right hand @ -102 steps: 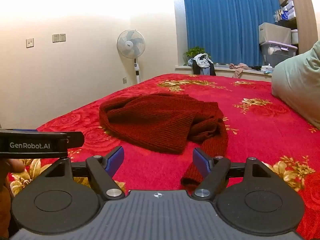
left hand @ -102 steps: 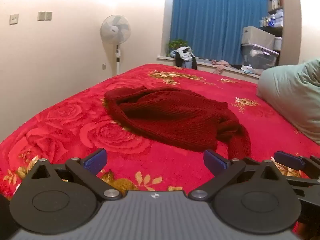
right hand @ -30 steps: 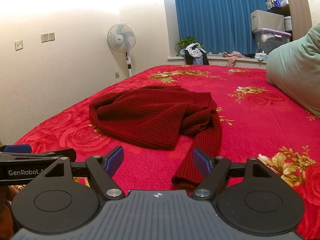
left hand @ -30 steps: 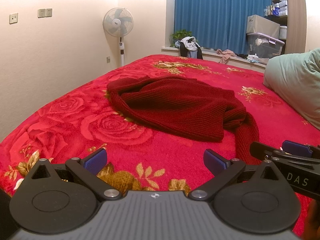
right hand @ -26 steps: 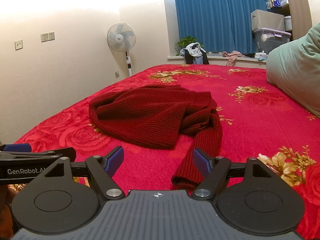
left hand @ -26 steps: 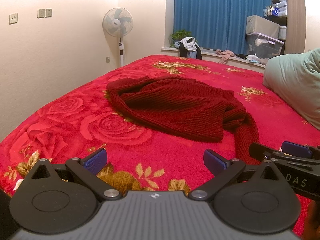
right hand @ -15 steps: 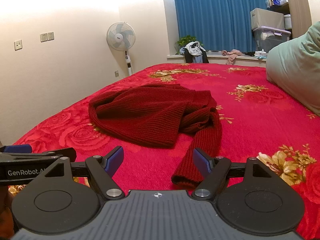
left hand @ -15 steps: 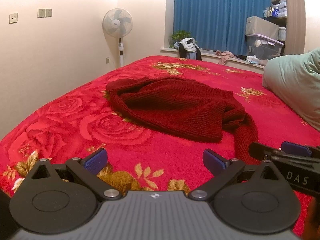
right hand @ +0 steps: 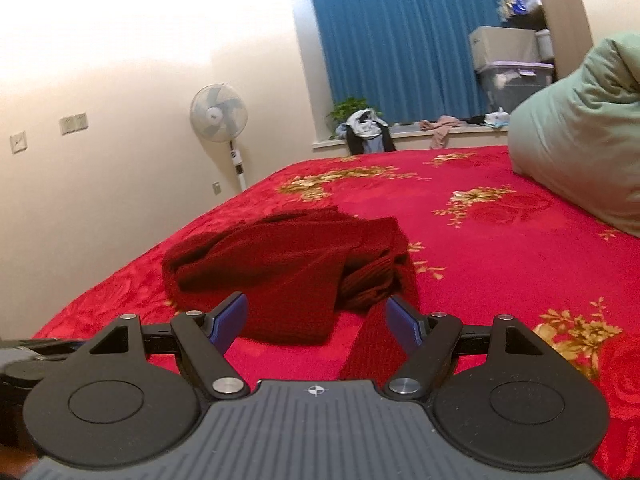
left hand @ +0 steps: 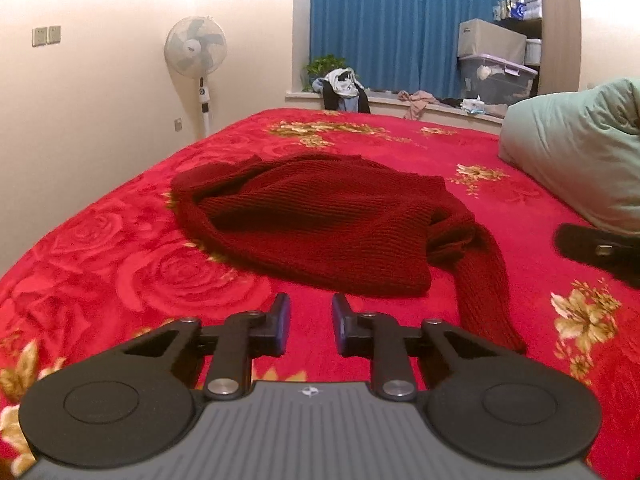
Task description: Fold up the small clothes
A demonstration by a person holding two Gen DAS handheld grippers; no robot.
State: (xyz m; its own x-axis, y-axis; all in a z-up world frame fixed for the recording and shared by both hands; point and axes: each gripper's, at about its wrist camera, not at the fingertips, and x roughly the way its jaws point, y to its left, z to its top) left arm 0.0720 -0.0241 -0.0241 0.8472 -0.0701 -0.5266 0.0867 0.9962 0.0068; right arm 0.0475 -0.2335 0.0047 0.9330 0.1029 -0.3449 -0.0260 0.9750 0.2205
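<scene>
Crumpled on red bedspread: dark red sweater, one sleeve trailing forward. Left gripper closing on nothing, short of sweater; right gripper spread wide over sleeve.

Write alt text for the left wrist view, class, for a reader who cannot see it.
A crumpled dark red knitted sweater lies on a bed with a red rose-patterned blanket, one sleeve trailing toward the camera. In the foreground the left gripper has its jaws closing on nothing, short of the sweater. A green pillow sits at right.
</scene>
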